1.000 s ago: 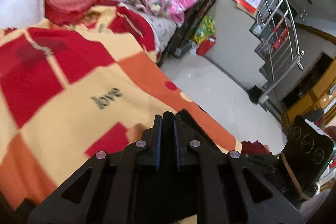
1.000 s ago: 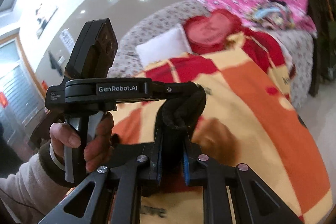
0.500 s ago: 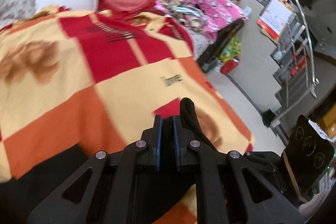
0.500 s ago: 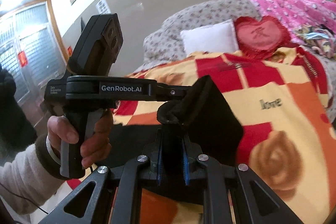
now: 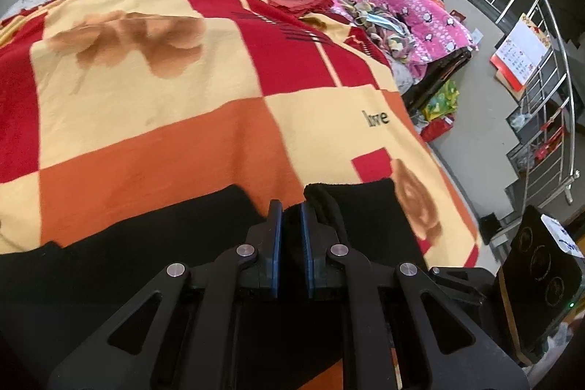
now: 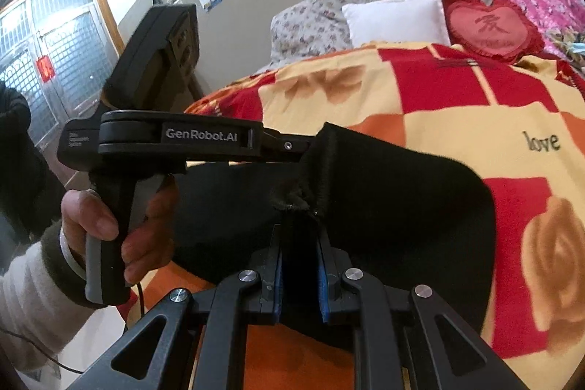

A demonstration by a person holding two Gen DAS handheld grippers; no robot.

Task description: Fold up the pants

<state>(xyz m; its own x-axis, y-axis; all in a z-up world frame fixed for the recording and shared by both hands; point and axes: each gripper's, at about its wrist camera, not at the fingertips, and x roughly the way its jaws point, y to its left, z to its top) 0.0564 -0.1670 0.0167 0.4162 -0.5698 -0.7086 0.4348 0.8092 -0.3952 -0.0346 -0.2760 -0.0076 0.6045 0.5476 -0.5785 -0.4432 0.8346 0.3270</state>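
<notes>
Pants (image 5: 153, 243), black, lie spread on the checked red, orange and yellow blanket (image 5: 182, 119) covering the bed. Left tool (image 5: 290, 222) is clamped narrow on a bunched edge of the fabric. Right tool (image 6: 299, 243) is likewise closed on a fold of the pants, cloth standing up between its blue pads (image 6: 323, 284). Left hand (image 6: 109, 229) grips its handle.

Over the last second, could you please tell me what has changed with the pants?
Both grippers carried the black pants forward and down over the blanket, so far more black cloth now lies spread there. The left gripper and right gripper stayed clamped on the fabric.
</notes>
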